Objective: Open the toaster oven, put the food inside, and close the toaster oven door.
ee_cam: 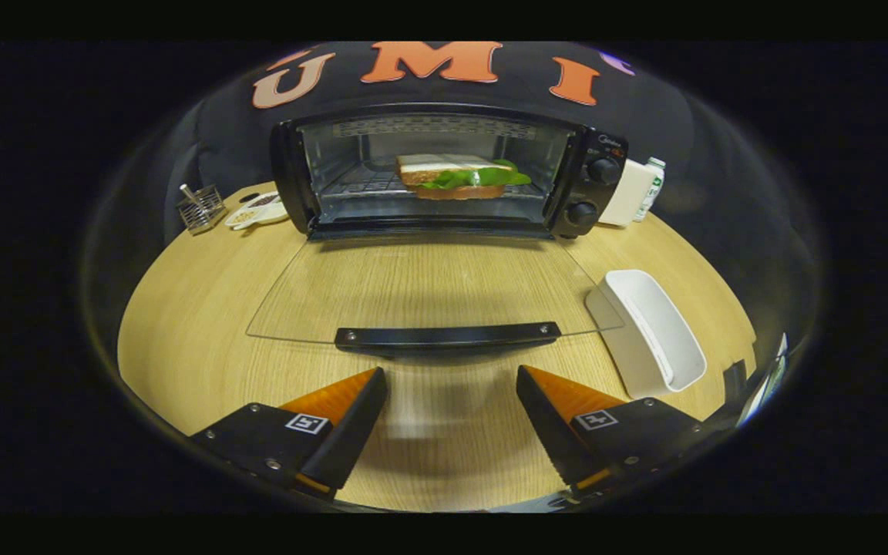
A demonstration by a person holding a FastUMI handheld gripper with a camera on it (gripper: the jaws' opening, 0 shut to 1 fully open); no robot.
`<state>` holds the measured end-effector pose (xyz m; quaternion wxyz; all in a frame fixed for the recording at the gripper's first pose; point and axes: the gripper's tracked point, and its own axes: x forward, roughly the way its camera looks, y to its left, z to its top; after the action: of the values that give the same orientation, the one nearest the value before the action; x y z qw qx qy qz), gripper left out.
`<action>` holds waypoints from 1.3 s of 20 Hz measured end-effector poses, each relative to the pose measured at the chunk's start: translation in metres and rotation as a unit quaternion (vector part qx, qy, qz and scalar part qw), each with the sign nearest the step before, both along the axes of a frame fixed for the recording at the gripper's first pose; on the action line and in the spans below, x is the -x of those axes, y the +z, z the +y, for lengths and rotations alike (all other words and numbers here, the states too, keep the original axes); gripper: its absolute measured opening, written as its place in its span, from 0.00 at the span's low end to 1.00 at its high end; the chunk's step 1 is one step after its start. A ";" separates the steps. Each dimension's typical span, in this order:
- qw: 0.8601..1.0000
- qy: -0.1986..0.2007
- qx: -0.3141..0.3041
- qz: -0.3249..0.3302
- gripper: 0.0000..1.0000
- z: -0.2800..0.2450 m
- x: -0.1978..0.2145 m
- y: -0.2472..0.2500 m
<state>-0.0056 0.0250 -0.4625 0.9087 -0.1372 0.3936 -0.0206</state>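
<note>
In the gripper view, the gripper [452, 385] is hovering over the wooden table [182, 308] with its fingers spread wide and nothing between them. Just ahead of the fingertips, the toaster oven's glass door [428, 289] is lying folded down flat, its dark handle [448, 337] sitting nearest the fingers and apart from them. Beyond the door, the toaster oven [448, 173] is standing open, and a sandwich [459, 177] with green leaves showing between the bread slices is resting on the wire rack inside. To the right of the door, a white rectangular tray [656, 327] is sitting empty on the table. A wire basket [201, 208] and a small white dish [259, 210] are standing left of the oven, and a white carton [629, 193] is standing just beside its right wall.
</note>
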 end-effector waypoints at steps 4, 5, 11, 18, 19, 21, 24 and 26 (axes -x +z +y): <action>1.000 0.003 0.009 -0.007 1.00 -0.001 -0.004 0.000; 1.000 0.001 0.008 -0.010 1.00 0.000 -0.004 0.002; 0.999 0.004 -0.016 -0.036 1.00 0.006 -0.005 0.026; 0.995 0.022 -0.040 -0.091 1.00 0.030 -0.037 0.081; 0.994 0.025 -0.040 -0.096 1.00 0.031 -0.042 0.085; 0.993 0.027 -0.043 -0.102 1.00 0.037 -0.055 0.090; 0.992 0.030 -0.050 -0.113 1.00 0.042 -0.072 0.100; 0.992 0.032 -0.051 -0.114 1.00 0.043 -0.079 0.103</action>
<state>0.0735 0.0678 -0.3598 0.9535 -0.1003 0.2839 0.0129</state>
